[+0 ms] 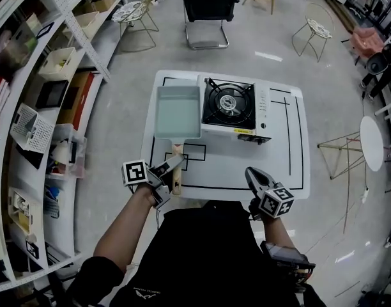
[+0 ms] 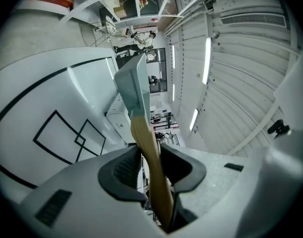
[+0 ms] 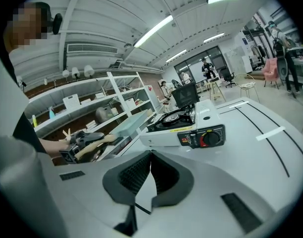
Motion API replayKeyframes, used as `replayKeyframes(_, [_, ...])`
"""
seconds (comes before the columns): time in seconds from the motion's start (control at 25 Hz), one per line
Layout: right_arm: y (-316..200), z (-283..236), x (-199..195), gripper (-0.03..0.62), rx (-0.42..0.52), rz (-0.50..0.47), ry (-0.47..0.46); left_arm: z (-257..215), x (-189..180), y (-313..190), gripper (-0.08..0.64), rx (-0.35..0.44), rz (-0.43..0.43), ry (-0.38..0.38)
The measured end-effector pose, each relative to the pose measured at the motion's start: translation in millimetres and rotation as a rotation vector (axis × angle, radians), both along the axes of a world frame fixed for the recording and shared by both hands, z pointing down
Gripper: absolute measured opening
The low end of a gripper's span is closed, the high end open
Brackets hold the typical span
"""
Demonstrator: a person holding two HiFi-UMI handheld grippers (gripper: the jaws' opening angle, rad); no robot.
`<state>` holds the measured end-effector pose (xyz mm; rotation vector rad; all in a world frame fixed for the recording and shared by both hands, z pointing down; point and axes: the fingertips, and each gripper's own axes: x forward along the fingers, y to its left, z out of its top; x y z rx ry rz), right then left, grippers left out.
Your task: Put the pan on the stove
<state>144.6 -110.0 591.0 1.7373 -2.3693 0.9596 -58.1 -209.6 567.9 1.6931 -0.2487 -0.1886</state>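
The pan [image 1: 178, 110] is not yet on the stove [image 1: 230, 104]: it is just left of the stove, alongside its edge, above the white table [image 1: 278, 165]. The grasp appears made, and the carry across onto the stove's top is what remains. The left gripper [image 1: 171, 167] pinches the pan's wooden handle [image 1: 177, 151] on the person's side of the stove, while the right gripper [image 1: 253, 173], also nearer the person than the stove, has its jaws pressed together on nothing. The pan is rectangular, pale blue-grey, shallow-walled and empty, and seems lifted clear of the table.
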Motion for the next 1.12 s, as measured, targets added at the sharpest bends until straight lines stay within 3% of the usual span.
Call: replayKeyframes(1.12, [0.4, -4.1, 97.8, 0.026, 0.034, 0.01, -0.039, -11.8, 149.7, -19.0, 0.127, -0.01, 0.105, -0.019])
